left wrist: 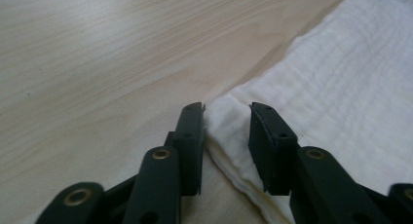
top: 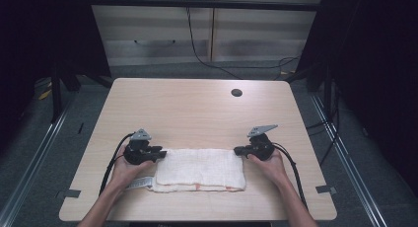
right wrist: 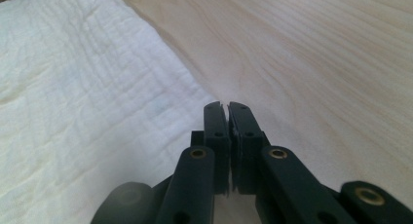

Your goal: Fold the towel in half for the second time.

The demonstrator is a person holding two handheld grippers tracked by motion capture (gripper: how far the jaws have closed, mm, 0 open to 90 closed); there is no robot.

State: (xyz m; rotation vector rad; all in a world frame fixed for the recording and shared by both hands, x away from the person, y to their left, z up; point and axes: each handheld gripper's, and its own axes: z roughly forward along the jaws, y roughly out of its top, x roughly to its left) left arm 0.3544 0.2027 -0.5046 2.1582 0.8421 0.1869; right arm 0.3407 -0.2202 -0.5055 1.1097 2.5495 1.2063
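A folded white towel [top: 199, 170] with a faint orange stripe along its near edge lies on the wooden table [top: 197, 113], towards the front. My left gripper [top: 160, 154] is at its far left corner. In the left gripper view the jaws [left wrist: 226, 107] stand partly apart, one on each side of that puffy corner of the towel [left wrist: 341, 78], and the cloth touches both. My right gripper [top: 237, 150] is at the far right corner. Its jaws [right wrist: 227, 104] are pressed together at the edge of the towel [right wrist: 87, 87], with a thin sliver of white between the tips.
A white strip [top: 140, 182] pokes out from the towel's near left corner, under the left wrist. A dark round hole [top: 236, 93] sits at the far right of the tabletop. Cables [top: 197, 49] run on the floor behind the table.
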